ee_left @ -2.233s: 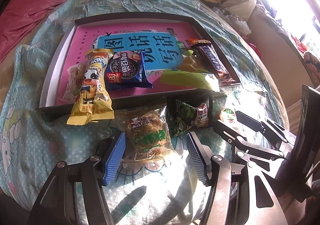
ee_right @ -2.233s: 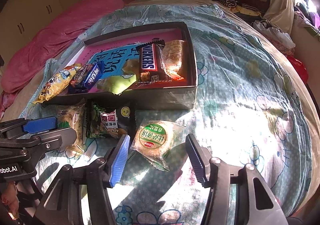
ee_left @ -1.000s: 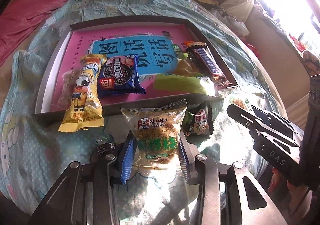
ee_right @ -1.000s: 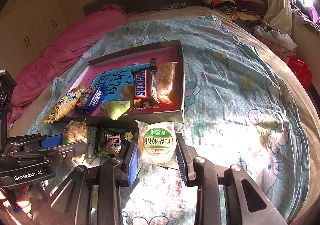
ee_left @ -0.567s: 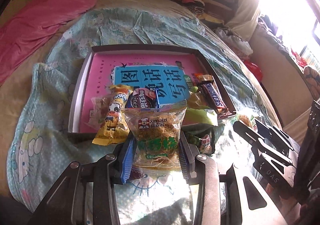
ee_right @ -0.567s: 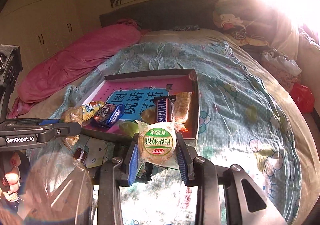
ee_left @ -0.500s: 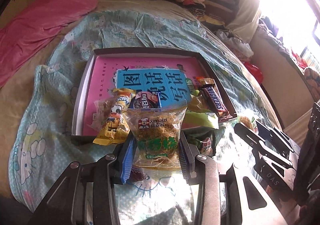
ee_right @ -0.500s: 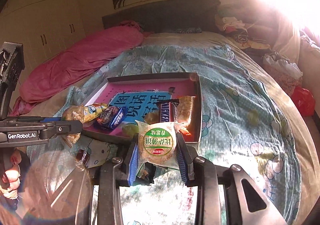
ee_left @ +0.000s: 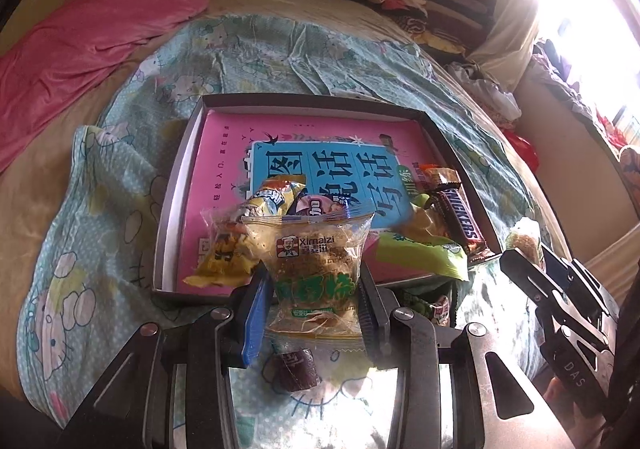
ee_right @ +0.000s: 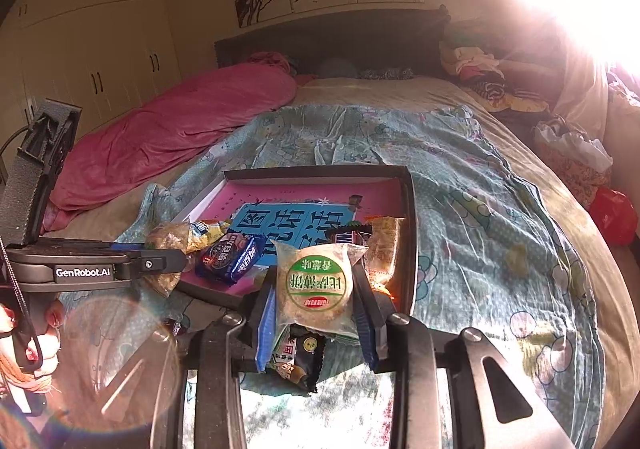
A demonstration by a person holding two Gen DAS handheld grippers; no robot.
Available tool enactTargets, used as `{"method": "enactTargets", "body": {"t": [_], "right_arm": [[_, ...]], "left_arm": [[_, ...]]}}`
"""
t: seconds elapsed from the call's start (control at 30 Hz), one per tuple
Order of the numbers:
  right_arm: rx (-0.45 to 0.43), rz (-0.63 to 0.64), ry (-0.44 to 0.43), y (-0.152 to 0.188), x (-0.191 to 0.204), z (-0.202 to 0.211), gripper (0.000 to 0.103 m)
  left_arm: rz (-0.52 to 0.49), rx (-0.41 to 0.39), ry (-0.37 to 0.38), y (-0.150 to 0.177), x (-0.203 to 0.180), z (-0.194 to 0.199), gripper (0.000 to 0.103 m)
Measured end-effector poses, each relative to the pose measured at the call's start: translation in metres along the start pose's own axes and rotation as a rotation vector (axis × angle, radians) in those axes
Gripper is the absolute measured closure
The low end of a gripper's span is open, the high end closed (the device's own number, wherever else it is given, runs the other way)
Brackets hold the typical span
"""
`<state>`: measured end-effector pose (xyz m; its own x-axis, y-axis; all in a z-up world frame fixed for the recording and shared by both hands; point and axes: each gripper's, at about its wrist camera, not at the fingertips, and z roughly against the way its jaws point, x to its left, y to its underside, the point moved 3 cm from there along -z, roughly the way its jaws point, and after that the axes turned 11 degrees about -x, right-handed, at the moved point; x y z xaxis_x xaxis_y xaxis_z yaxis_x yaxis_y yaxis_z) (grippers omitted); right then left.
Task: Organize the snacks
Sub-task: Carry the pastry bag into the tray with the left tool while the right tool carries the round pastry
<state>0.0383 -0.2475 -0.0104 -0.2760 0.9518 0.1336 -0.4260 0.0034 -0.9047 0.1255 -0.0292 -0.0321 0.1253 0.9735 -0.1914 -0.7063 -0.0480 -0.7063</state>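
My left gripper (ee_left: 314,289) is shut on a clear Ximaizi snack pack (ee_left: 314,269) and holds it raised over the near edge of the dark tray (ee_left: 176,185). My right gripper (ee_right: 316,301) is shut on a round biscuit pack with a green label (ee_right: 316,283), held above the tray's (ee_right: 412,233) near right corner. In the tray lie a pink and blue book (ee_left: 320,153), a yellow pack (ee_left: 240,241), a blue cookie pack (ee_right: 232,255), a Snickers bar (ee_left: 460,217) and a green pack (ee_left: 420,253).
A green pea pack (ee_right: 296,357) and a small dark candy (ee_left: 296,369) lie on the Hello Kitty bedspread (ee_left: 100,209) below the grippers. A pink duvet (ee_right: 172,121) lies far left. Piled clothes (ee_right: 480,69) sit at the bed's far right.
Both grippers closed on their packs, lifted them off the bedspread and rose higher toward the tray. The bed and tray now sit lower and farther in both views.
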Motion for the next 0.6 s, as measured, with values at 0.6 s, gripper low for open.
{"method": "enactTargets", "body": {"t": [0.6], "right_arm": [[0.009,0.016,-0.026,-0.005,0.008,-0.027,0.069]], "left_arm": [[0.005,0.012,-0.010,-0.005,-0.001,-0.023,0.062]]}}
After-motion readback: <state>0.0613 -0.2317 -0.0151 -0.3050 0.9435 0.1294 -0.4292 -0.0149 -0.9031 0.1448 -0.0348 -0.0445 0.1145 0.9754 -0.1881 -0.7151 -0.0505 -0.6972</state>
